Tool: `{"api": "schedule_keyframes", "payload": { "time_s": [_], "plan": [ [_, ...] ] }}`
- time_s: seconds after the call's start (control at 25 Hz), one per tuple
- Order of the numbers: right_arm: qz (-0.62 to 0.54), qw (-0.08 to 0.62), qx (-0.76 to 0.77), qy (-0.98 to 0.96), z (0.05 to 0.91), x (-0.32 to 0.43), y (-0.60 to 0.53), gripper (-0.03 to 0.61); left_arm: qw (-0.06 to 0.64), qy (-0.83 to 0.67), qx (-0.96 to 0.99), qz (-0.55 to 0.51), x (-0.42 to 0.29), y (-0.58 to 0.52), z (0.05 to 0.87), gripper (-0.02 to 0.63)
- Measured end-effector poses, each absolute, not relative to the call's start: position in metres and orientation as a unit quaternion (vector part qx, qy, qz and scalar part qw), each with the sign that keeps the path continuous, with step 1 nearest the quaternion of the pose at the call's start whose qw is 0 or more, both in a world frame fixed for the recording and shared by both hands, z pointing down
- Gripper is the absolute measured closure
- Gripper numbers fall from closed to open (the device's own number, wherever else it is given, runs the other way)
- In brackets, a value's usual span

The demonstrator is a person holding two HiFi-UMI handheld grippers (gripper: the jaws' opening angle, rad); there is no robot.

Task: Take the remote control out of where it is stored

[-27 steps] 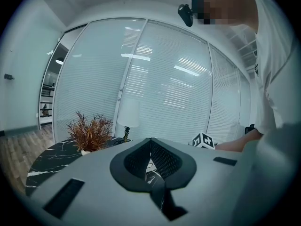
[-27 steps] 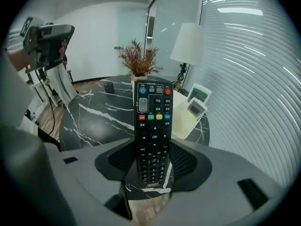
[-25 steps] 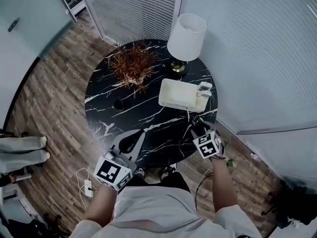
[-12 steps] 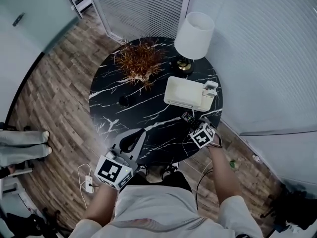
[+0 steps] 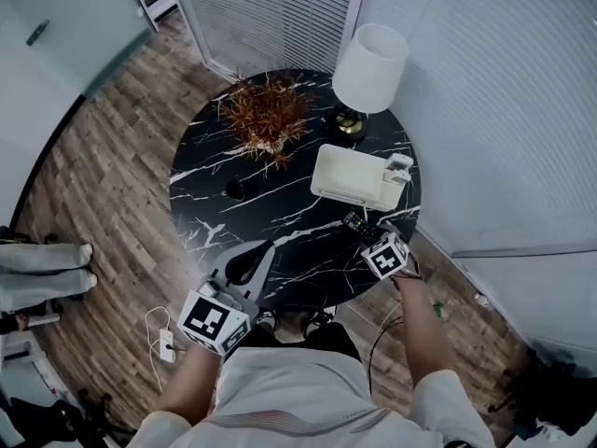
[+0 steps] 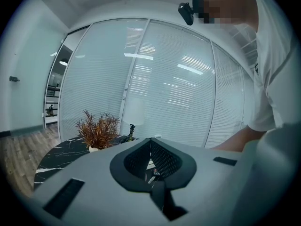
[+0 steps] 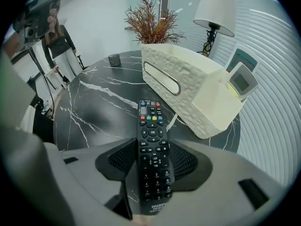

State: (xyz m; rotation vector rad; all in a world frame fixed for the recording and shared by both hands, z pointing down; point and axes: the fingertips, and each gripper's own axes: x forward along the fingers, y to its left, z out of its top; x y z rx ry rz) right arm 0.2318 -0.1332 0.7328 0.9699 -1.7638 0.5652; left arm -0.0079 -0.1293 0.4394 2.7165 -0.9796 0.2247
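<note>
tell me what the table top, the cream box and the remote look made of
Table top: black stone-look slab, probably marble or a printed imitation; white veins, soft sheen.
Box: likely moulded plastic or resin, matte cream, pebbled walls.
Remote: black matte plastic with raised, probably rubber, buttons.

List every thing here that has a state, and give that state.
white box, open-topped, sitting on the table
black remote control, outside the white box, gripped over the table
right gripper, shut on the black remote control
left gripper, shut, empty
white remote, standing upright in the white box's end compartment
</note>
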Motion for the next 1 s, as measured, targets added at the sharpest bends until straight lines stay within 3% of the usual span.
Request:
{"api": "schedule_keyframes", "payload": {
  "time_s": [0.36,0.4,0.48,0.72,1.0],
  "plan": [
    [0.176,0.387,0.481,-0.767,0.641,0.233,-0.144,0.361,0.119,-0.328,0.935,0.062,-0.007,-0.134,0.427,0.604],
    [0.158,0.369,0.499,-0.768,0.622,0.234,-0.144,0.386,0.118,-0.327,0.936,0.059,-0.005,-0.134,0.425,0.604],
    [0.118,0.331,0.536,-0.767,0.586,0.236,-0.143,0.523,0.115,-0.325,0.937,0.055,-0.002,-0.136,0.420,0.604],
    [0.057,0.232,0.587,-0.774,0.503,0.221,-0.127,0.555,0.102,-0.312,0.943,0.048,0.005,-0.136,0.411,0.604],
    [0.063,0.102,0.638,-0.760,0.440,0.225,-0.106,0.565,0.094,-0.298,0.949,0.036,0.015,-0.135,0.399,0.604]
  ]
}}
